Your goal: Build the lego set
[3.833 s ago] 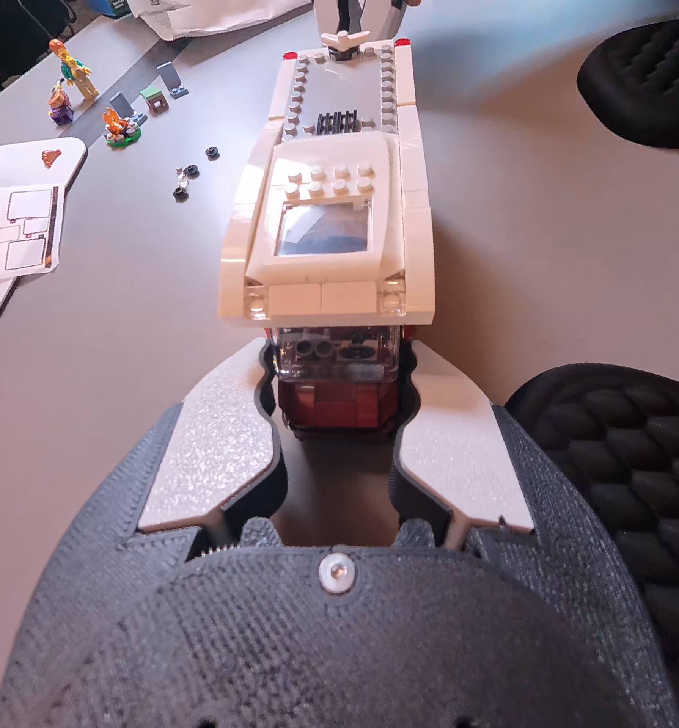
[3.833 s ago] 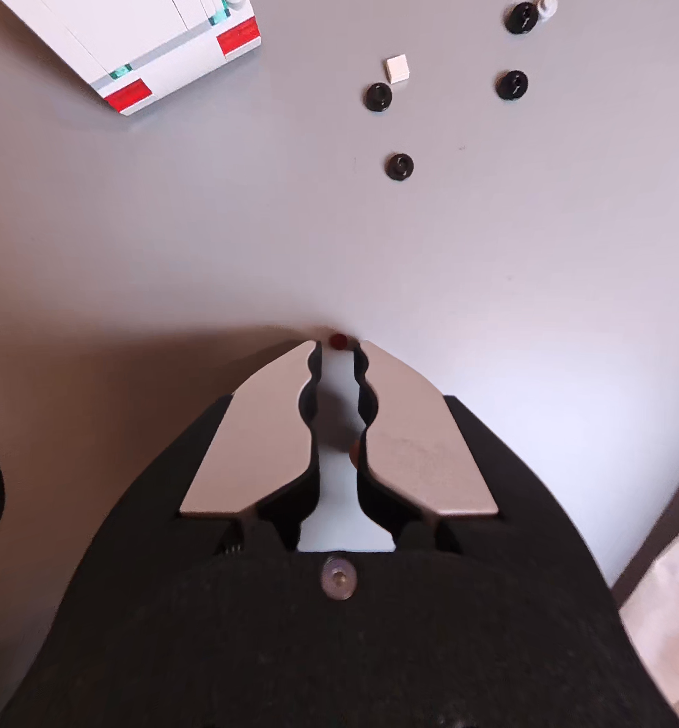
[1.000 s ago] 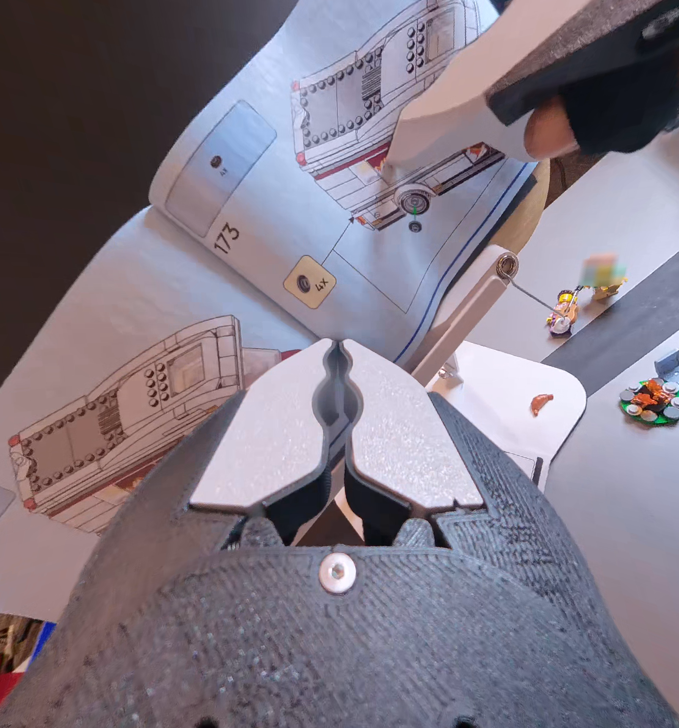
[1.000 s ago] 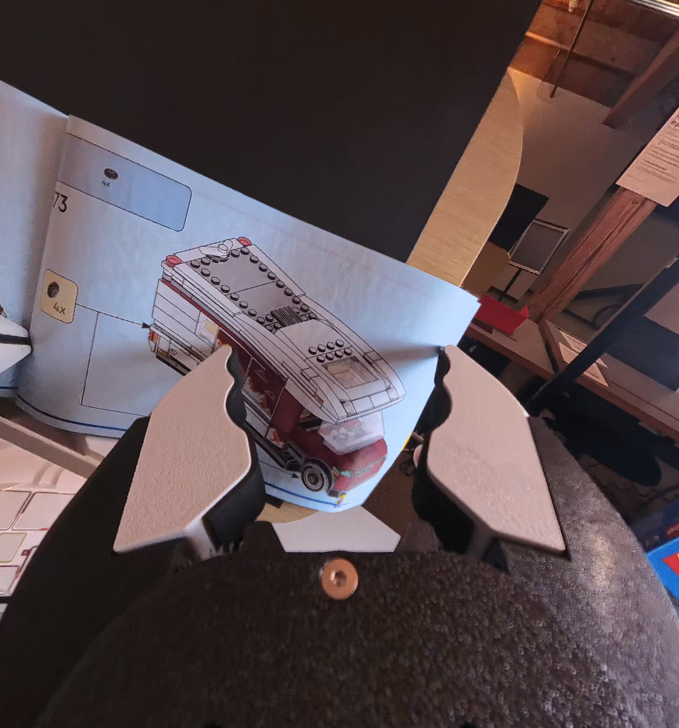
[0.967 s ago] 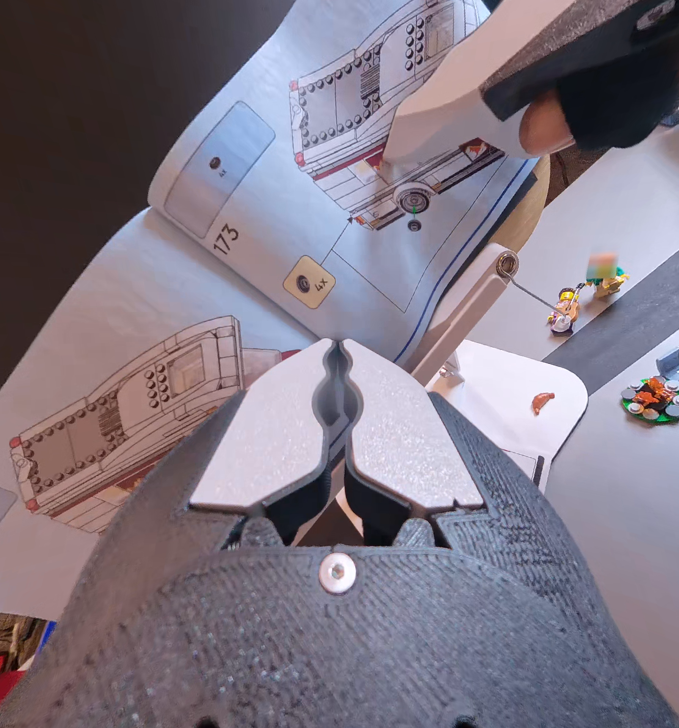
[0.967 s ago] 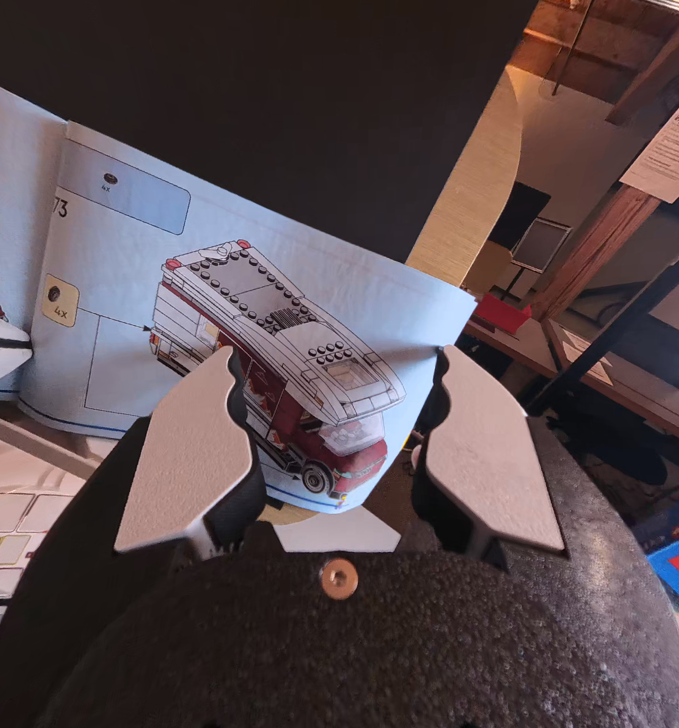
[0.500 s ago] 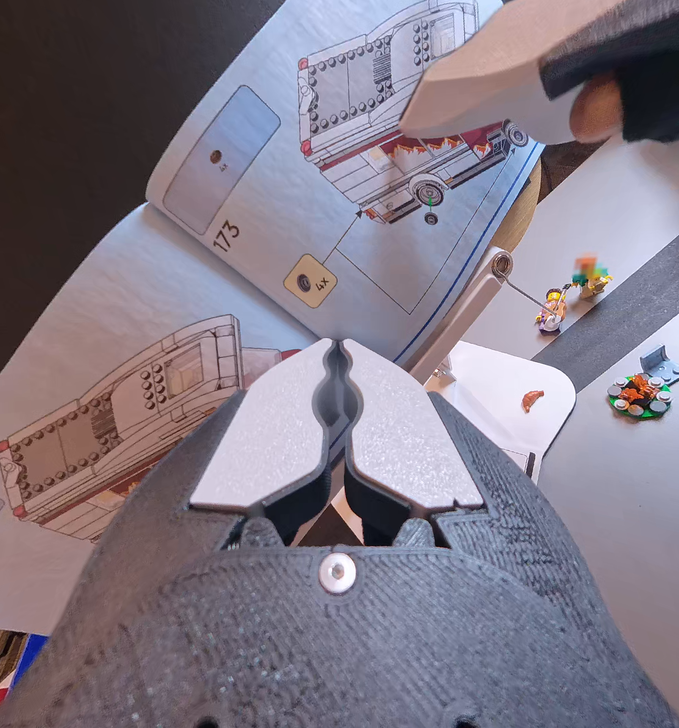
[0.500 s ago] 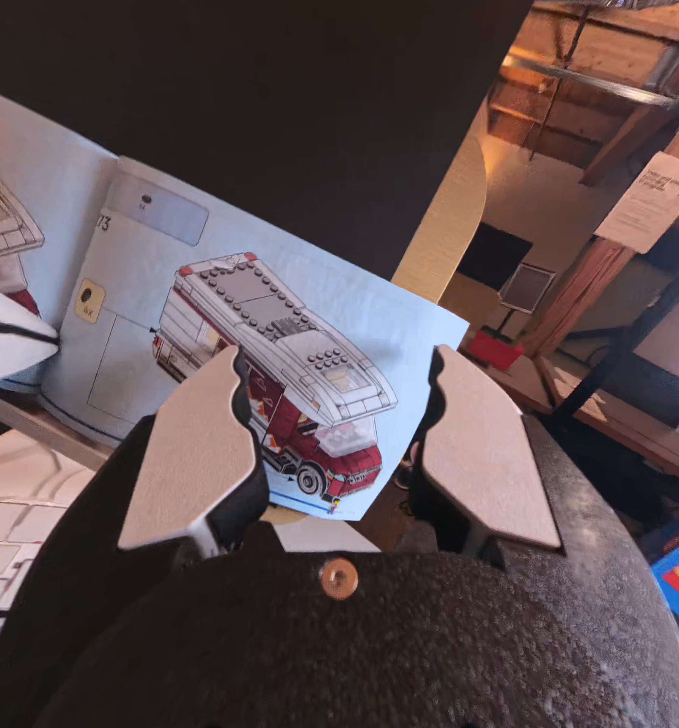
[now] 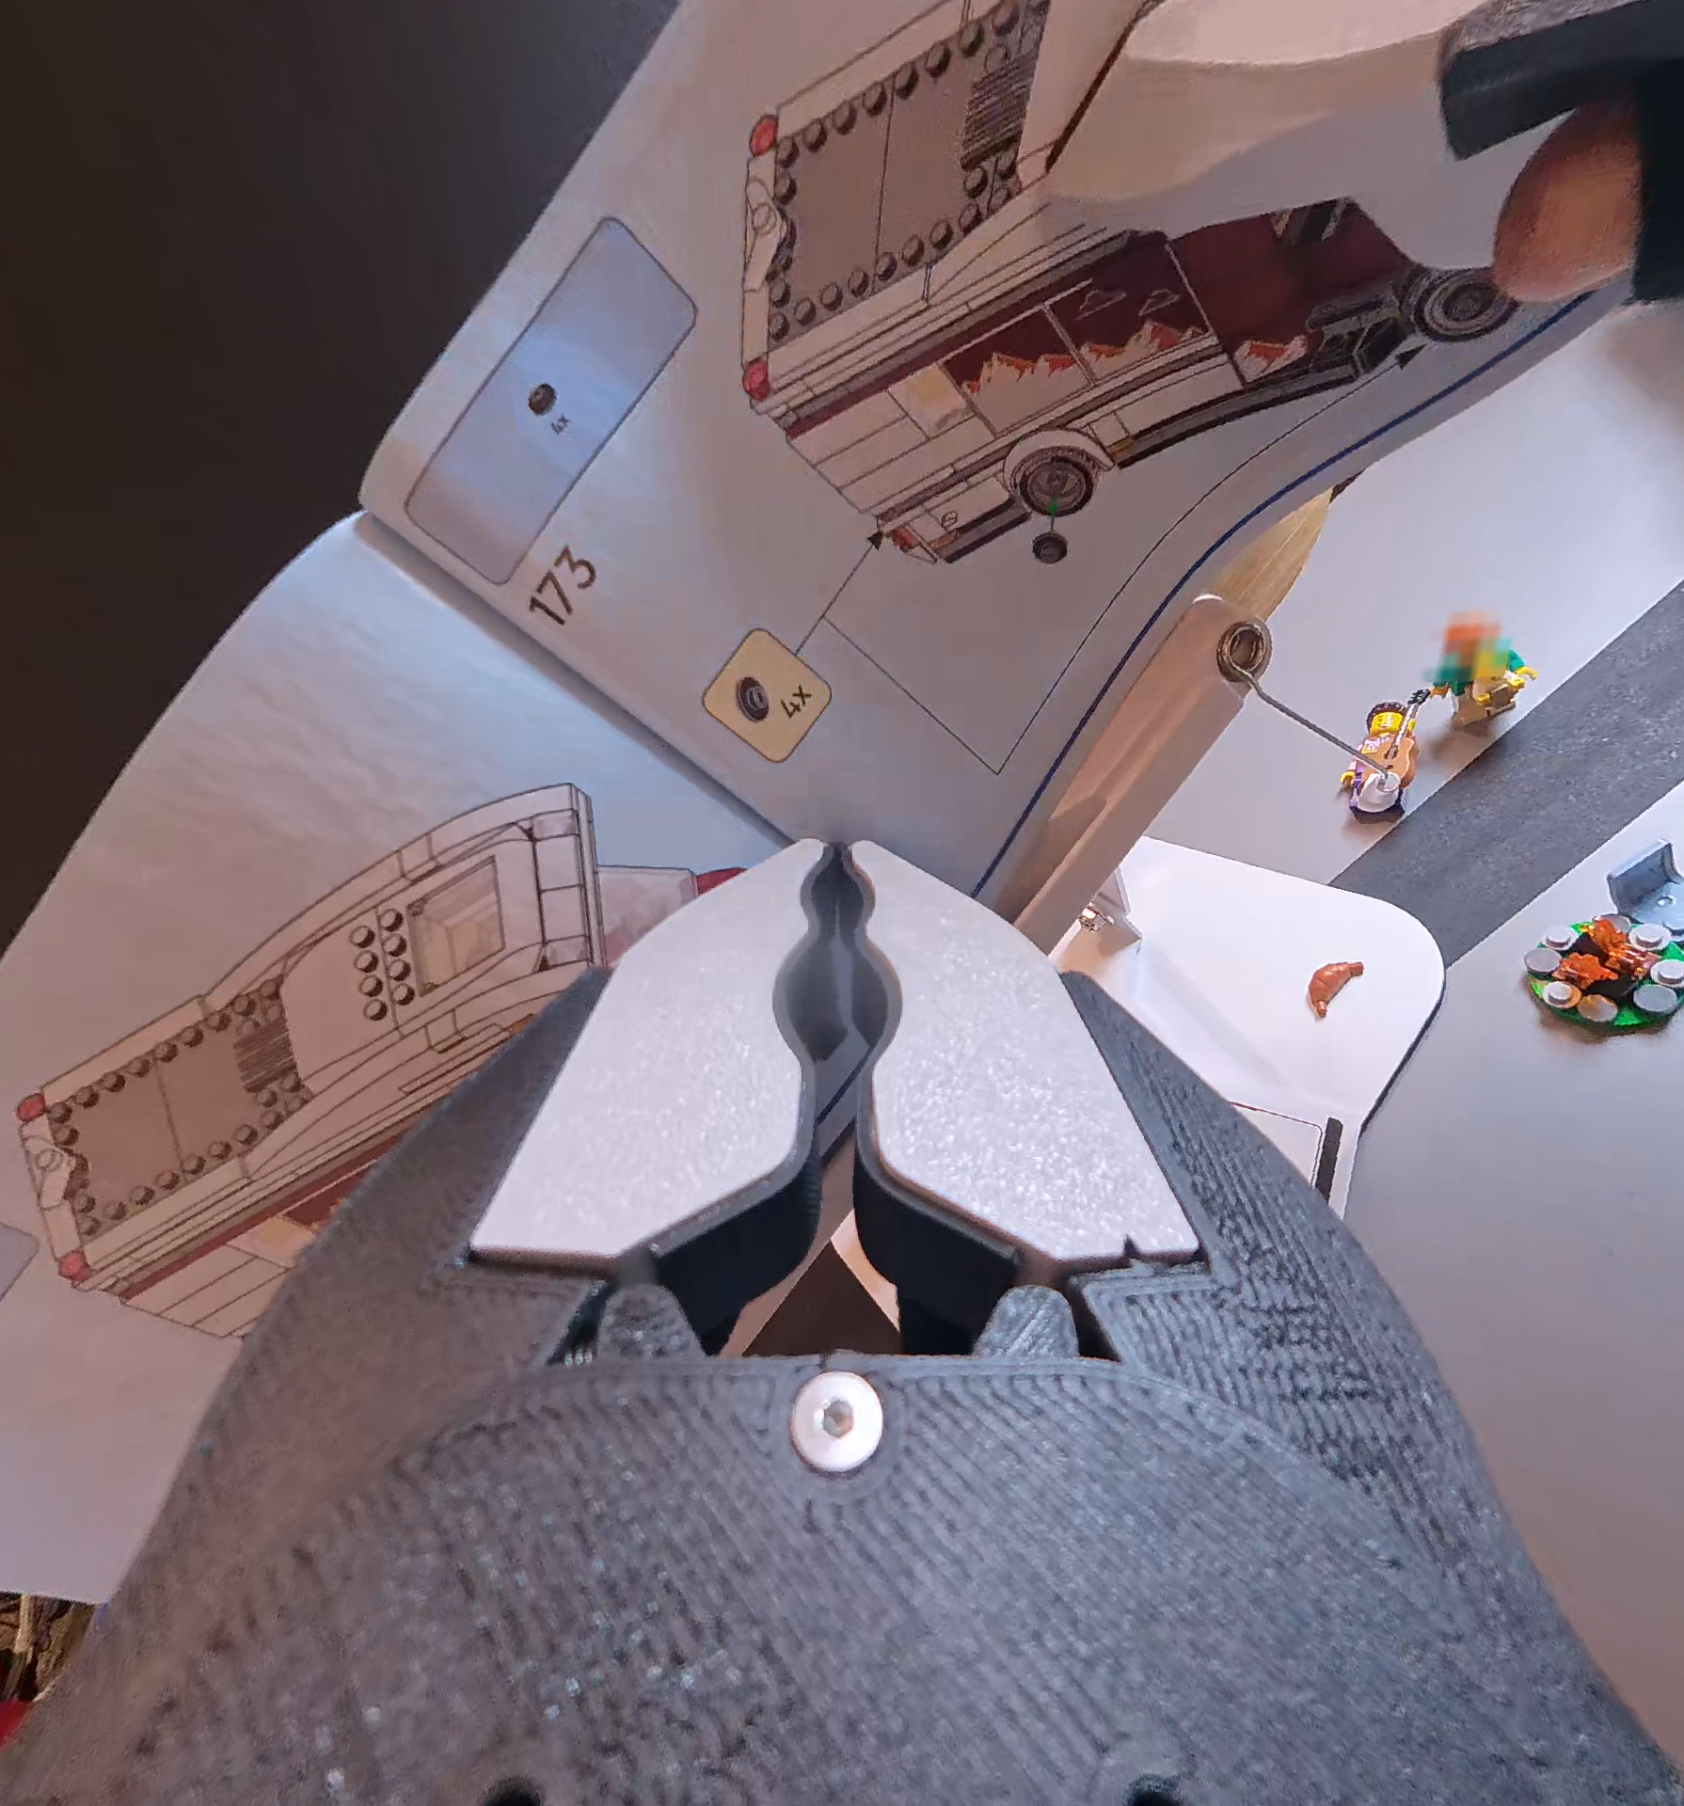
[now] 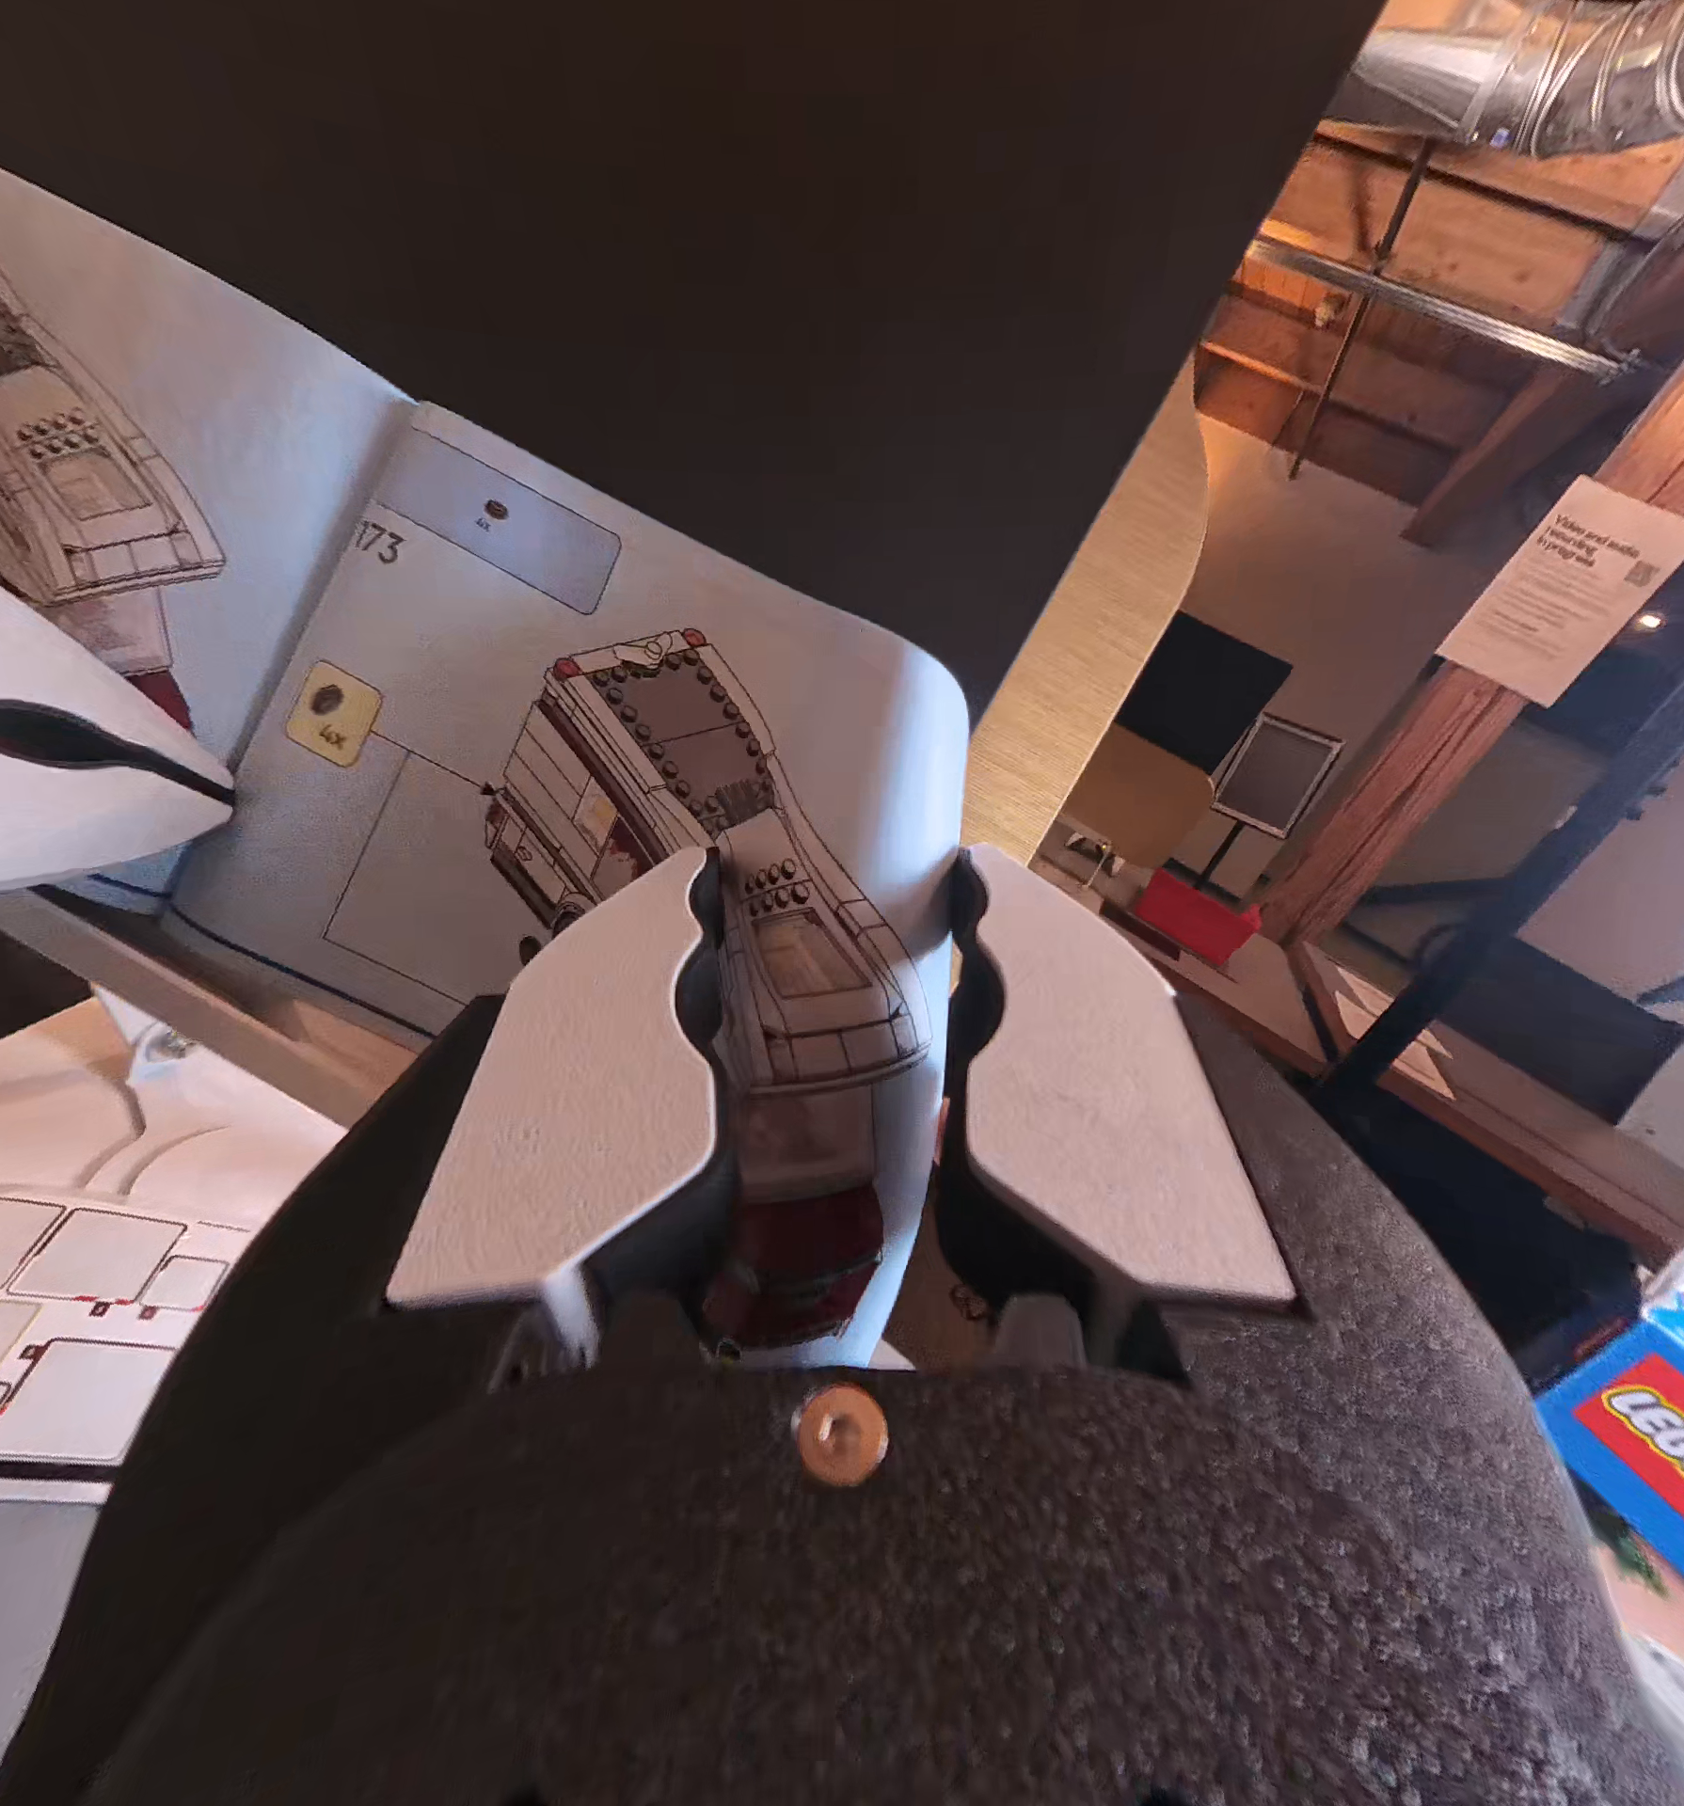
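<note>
Your right gripper stands half-open around the booklet's curled page; your left gripper, fully closed, points at its spine.

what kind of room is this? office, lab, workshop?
Probably a loft-style workspace or studio used for recording, not a home. Exposed timber beams and ductwork overhead, a posted notice on a post, and desks beyond; a brick-building booklet stands on the grey table.
</note>
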Action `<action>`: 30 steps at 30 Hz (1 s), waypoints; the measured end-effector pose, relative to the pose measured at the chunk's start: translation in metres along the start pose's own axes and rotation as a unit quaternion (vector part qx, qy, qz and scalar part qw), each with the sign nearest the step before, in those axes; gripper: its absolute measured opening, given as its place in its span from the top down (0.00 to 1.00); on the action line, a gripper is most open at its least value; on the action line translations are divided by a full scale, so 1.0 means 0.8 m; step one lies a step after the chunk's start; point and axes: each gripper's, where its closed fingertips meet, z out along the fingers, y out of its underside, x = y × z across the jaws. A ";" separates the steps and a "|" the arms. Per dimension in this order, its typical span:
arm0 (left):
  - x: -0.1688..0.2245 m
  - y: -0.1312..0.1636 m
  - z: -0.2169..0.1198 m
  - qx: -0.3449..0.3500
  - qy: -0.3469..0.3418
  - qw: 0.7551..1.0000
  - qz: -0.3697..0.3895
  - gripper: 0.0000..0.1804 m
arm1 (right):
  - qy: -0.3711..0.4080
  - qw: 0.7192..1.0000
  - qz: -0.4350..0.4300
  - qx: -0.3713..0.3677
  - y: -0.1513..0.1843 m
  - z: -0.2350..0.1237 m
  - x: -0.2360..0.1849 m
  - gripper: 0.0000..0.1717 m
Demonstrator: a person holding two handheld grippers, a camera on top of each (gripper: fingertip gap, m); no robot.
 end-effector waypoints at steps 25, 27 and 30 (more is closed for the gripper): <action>0.000 0.001 -0.002 -0.004 0.009 1.000 0.004 1.00 | -0.025 0.998 -0.053 -0.025 -0.008 -0.009 0.001 0.88; 0.000 0.001 -0.002 -0.003 0.010 1.000 0.004 1.00 | -0.010 0.998 -0.061 -0.013 -0.013 -0.014 0.004 0.83; 0.000 0.000 -0.002 -0.003 0.011 1.000 0.005 1.00 | -0.015 0.998 -0.064 0.006 -0.019 -0.026 0.001 0.78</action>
